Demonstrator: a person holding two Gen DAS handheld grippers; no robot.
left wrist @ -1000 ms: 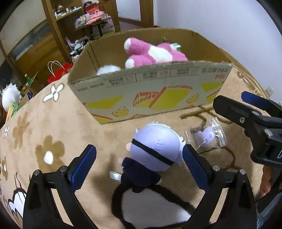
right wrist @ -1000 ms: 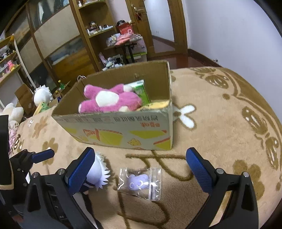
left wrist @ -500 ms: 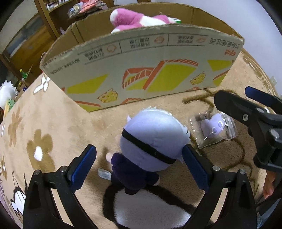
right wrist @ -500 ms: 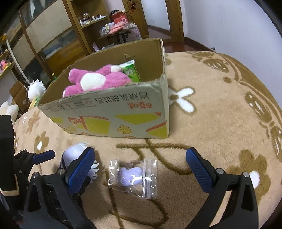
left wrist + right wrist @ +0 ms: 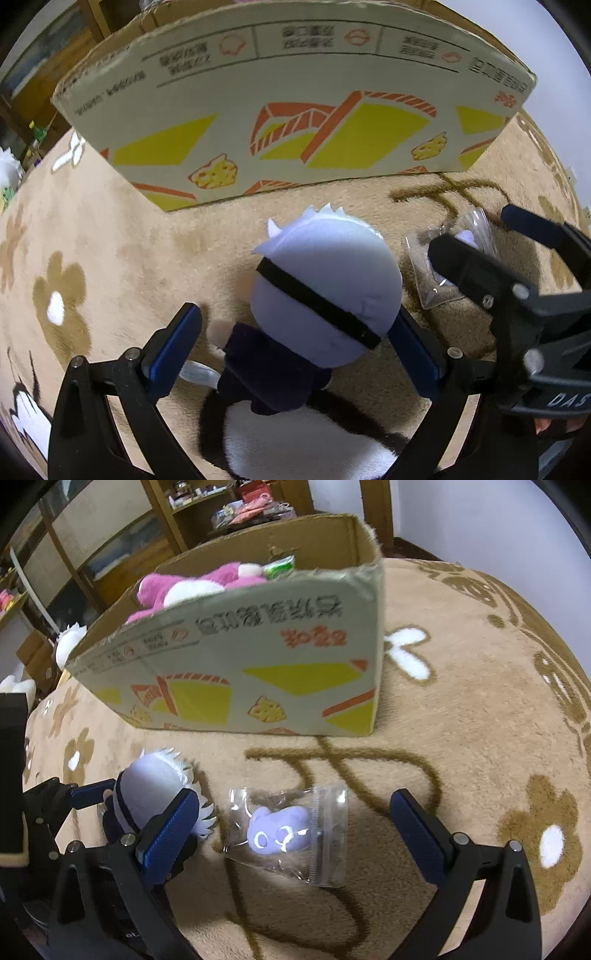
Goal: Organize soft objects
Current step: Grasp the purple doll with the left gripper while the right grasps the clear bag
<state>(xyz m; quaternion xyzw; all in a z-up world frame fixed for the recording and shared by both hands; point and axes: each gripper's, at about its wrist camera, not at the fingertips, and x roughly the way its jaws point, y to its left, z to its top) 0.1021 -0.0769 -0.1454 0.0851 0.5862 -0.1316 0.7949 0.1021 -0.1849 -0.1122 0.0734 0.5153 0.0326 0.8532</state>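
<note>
A plush doll (image 5: 317,295) with a pale lilac head, black blindfold and dark body lies on the tan rug. My left gripper (image 5: 295,354) is open, its blue pads on either side of the doll. The doll also shows in the right wrist view (image 5: 147,790). A small lilac plush in a clear bag (image 5: 284,830) lies to its right, between the open fingers of my right gripper (image 5: 291,838). The bag also shows in the left wrist view (image 5: 439,269), partly hidden by the right gripper. The cardboard box (image 5: 236,672) stands just behind, holding a pink plush (image 5: 177,590).
The rug (image 5: 480,709) has brown flower and line patterns. Wooden shelves (image 5: 122,535) with clutter stand behind the box. A white plush (image 5: 70,638) lies off the rug at the left. A white wall lies to the right.
Both grippers have moved down and forward. The left one now straddles the doll, the right one straddles the bagged plush. The box looms closer in both views.
</note>
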